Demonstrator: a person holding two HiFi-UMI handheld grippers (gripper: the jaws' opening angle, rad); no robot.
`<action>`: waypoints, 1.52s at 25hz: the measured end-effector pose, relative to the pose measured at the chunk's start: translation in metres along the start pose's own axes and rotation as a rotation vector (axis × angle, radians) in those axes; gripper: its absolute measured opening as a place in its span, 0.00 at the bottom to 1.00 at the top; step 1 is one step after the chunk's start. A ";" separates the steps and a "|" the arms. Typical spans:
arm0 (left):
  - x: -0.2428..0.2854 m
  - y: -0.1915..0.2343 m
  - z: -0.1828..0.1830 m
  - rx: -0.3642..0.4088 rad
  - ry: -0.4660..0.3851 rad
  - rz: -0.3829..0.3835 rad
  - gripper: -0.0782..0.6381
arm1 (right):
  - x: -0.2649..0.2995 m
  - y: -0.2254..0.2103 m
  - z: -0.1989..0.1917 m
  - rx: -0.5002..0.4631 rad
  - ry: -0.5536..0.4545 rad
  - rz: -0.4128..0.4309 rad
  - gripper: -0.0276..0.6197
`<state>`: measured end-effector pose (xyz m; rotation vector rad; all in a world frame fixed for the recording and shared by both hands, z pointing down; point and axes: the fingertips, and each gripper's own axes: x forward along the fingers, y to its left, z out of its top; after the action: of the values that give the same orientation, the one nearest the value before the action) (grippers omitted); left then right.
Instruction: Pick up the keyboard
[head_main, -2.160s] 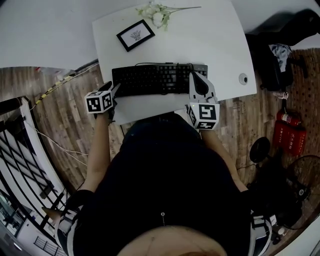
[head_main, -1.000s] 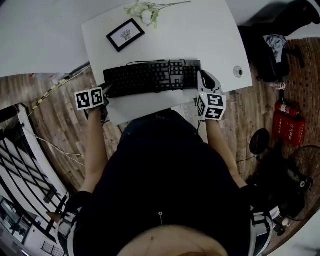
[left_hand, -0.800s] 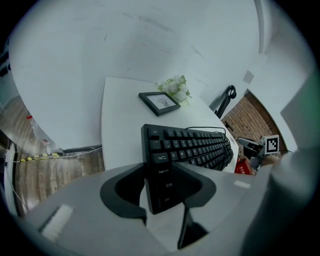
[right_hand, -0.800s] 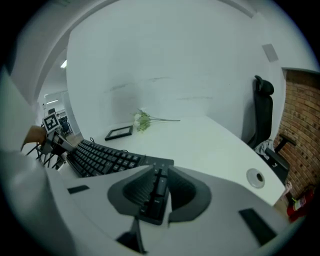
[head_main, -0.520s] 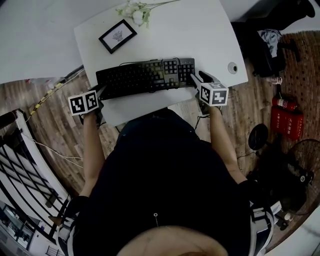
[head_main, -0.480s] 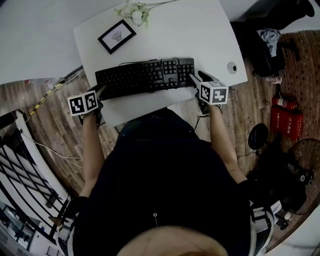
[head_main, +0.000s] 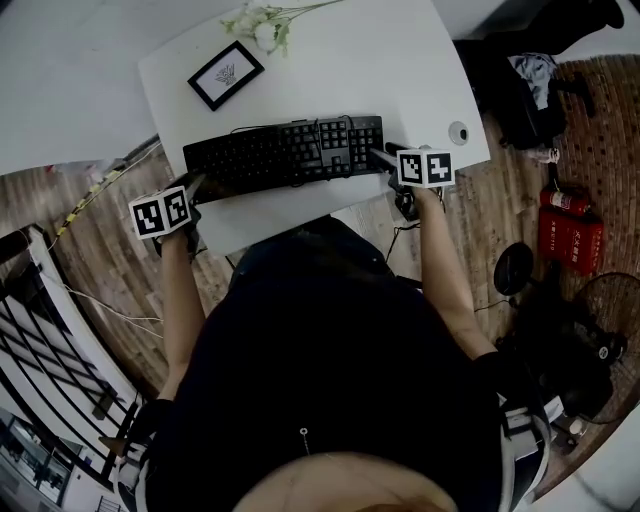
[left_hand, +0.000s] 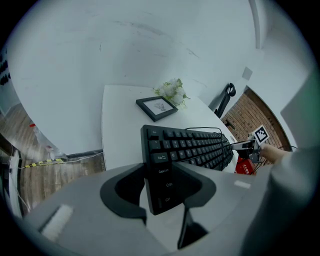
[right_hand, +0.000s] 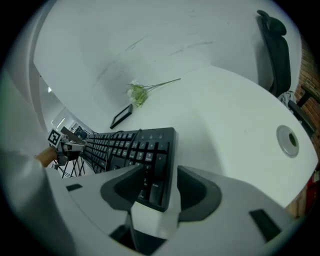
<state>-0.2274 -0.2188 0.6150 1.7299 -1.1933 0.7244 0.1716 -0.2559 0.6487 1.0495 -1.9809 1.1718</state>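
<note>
A black keyboard (head_main: 285, 152) lies flat on the white table (head_main: 400, 70). My left gripper (head_main: 195, 183) is at its left end. In the left gripper view the front-left corner of the keyboard (left_hand: 190, 147) sits between the jaws of the left gripper (left_hand: 162, 187), which stand open. My right gripper (head_main: 378, 155) is at the right end. Its jaws have just been opening. In the right gripper view the number-pad end of the keyboard (right_hand: 135, 145) lies between the spread jaws of the right gripper (right_hand: 157, 187), and the pads do not press on it.
A framed picture (head_main: 225, 75) and a sprig of white flowers (head_main: 265, 28) lie behind the keyboard. A round cable port (head_main: 458, 132) is near the table's right edge. A red fire extinguisher (head_main: 562, 235) and a dark chair (head_main: 520, 90) stand on the floor to the right.
My right gripper has come down beside the keyboard's right end, turned towards it, and its jaws have opened around that end. My left gripper has stayed at the left end.
</note>
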 end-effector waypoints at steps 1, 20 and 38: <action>-0.001 0.000 0.000 0.000 0.000 0.002 0.36 | 0.001 0.000 -0.001 0.011 0.006 0.007 0.33; -0.003 -0.003 0.000 -0.014 0.000 0.039 0.36 | 0.012 -0.001 -0.002 0.073 0.150 0.084 0.32; -0.023 -0.005 0.020 0.029 -0.081 0.055 0.35 | -0.014 0.010 0.005 0.090 0.062 -0.019 0.27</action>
<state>-0.2317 -0.2269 0.5851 1.7714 -1.2956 0.7132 0.1691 -0.2530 0.6314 1.0611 -1.8823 1.2779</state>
